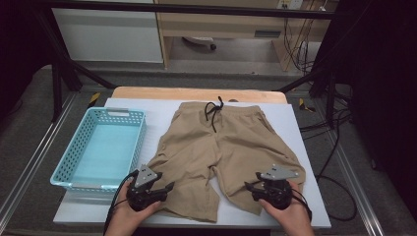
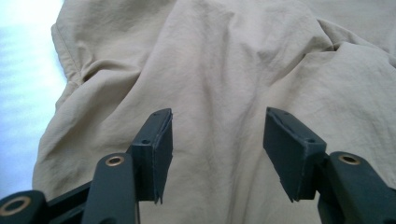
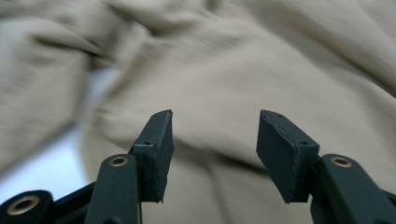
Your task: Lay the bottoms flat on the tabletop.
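Khaki shorts (image 1: 226, 142) lie flat on the white tabletop (image 1: 157, 113), waistband at the far side with a black drawstring (image 1: 215, 110). My left gripper (image 1: 167, 189) rests at the hem of the left leg, jaws open. In the left gripper view the jaws (image 2: 217, 149) stand apart over the wrinkled khaki cloth (image 2: 224, 70), pinching nothing. My right gripper (image 1: 250, 188) is at the hem of the right leg. The right gripper view is blurred, but its jaws (image 3: 212, 149) are open above the fabric (image 3: 243, 70), with nothing between the pads.
A light blue perforated basket (image 1: 139, 142) stands empty on the table's left, close to the shorts' left leg. A wooden board edge (image 1: 196, 93) runs along the far side. Black frame legs and cables flank the table on the floor.
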`<state>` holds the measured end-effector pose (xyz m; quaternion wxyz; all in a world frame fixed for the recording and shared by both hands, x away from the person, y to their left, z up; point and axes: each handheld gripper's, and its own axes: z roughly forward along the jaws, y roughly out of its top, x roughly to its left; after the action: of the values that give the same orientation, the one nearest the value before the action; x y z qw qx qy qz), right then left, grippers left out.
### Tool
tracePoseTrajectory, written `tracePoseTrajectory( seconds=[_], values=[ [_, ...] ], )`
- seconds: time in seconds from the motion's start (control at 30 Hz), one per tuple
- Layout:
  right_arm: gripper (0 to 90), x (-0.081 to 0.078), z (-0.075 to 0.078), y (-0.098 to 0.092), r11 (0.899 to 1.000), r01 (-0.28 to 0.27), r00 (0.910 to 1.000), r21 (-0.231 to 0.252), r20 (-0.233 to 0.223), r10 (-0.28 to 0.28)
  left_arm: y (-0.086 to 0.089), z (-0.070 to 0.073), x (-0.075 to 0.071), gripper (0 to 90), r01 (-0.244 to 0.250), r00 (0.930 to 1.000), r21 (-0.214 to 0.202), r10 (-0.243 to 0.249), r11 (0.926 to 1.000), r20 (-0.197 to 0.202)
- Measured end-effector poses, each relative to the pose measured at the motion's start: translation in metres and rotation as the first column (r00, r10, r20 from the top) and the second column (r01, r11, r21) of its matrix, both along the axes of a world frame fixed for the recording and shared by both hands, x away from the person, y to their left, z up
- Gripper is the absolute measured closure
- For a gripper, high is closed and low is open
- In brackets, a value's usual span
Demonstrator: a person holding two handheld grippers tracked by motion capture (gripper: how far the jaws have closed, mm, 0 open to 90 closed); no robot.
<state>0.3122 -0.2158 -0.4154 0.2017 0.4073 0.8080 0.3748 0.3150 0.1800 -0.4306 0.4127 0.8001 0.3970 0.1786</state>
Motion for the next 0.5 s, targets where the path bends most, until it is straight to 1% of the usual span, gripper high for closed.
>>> tracePoseTrajectory(
  seconds=[0.1, 0.2, 0.27, 0.33, 0.5],
  values=[
    [46.5, -0.001, -0.008, -0.023, 0.998, 0.060, 0.9981, -0.006, -0.009, -0.060, 0.000, 0.000, 0.000, 42.1, 0.000, 1.0000, 0.003, 0.000, 1.0000, -0.001],
    [46.7, -0.005, -0.015, -0.043, 0.993, 0.119, 0.9929, -0.007, -0.012, -0.119, -0.001, -0.001, 0.000, 42.0, -0.001, 1.0000, 0.006, 0.001, 1.0000, -0.002],
    [46.7, -0.009, -0.019, -0.054, 0.990, 0.143, 0.9896, -0.011, -0.011, -0.143, -0.001, -0.001, 0.001, 42.0, -0.002, 1.0000, 0.010, 0.002, 0.9999, -0.003],
    [46.4, -0.014, -0.022, -0.063, 0.988, 0.155, 0.9878, -0.010, -0.012, -0.155, -0.002, -0.002, 0.001, 41.8, -0.002, 1.0000, 0.010, 0.003, 0.9999, -0.006],
    [42.0, -0.028, -0.030, -0.076, 0.983, 0.183, 0.9831, -0.012, -0.013, -0.183, -0.002, -0.003, 0.001, 41.5, -0.001, 1.0000, 0.016, 0.001, 0.9999, -0.010]
  ],
)
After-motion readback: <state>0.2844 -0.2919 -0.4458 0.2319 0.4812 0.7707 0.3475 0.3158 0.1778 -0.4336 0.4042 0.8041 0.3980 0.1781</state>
